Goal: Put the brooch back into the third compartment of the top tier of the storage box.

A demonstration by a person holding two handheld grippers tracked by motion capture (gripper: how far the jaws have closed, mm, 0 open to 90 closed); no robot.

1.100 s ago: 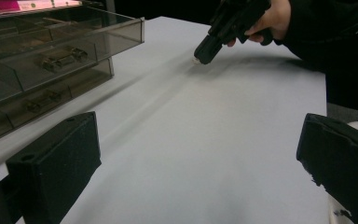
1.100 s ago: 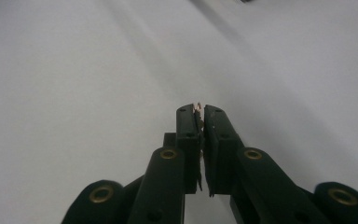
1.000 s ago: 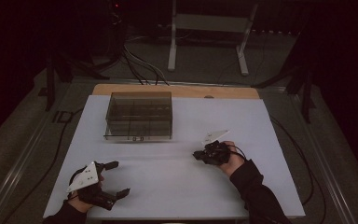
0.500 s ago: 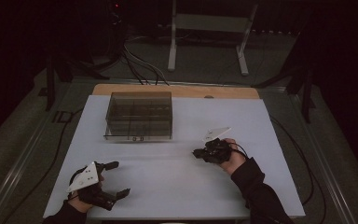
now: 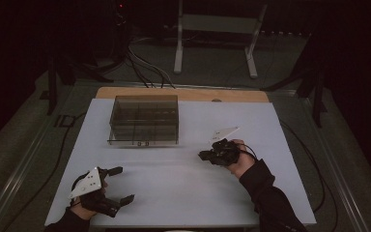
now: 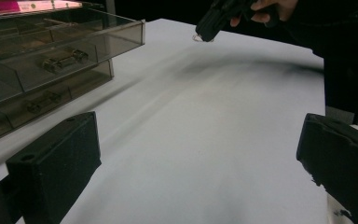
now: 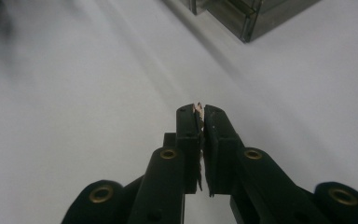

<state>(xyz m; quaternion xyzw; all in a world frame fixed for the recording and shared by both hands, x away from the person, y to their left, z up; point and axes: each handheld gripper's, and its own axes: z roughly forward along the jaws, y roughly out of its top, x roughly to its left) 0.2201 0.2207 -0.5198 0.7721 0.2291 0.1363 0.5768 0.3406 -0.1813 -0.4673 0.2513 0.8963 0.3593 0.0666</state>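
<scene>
Small thin piece (image 7: 198, 108) between right tool (image 7: 199, 112) tips

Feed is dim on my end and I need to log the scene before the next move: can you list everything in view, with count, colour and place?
Table top: one, white, centre, with a wooden strip along its far edge.
Compartment box: one, clear smoky plastic with dividers, far left part of the table.
Small thin item: one, pale, pinched at the right gripper's tips; too small to identify.
Frame stand: one, light grey, on the floor beyond the table.
Cables: several, dark, on the floor behind the table.
Left gripper: one, black with a grey plate, near left corner, jaws wide apart.
Right gripper: one, black with a grey plate, right of centre, shut on the item.
</scene>
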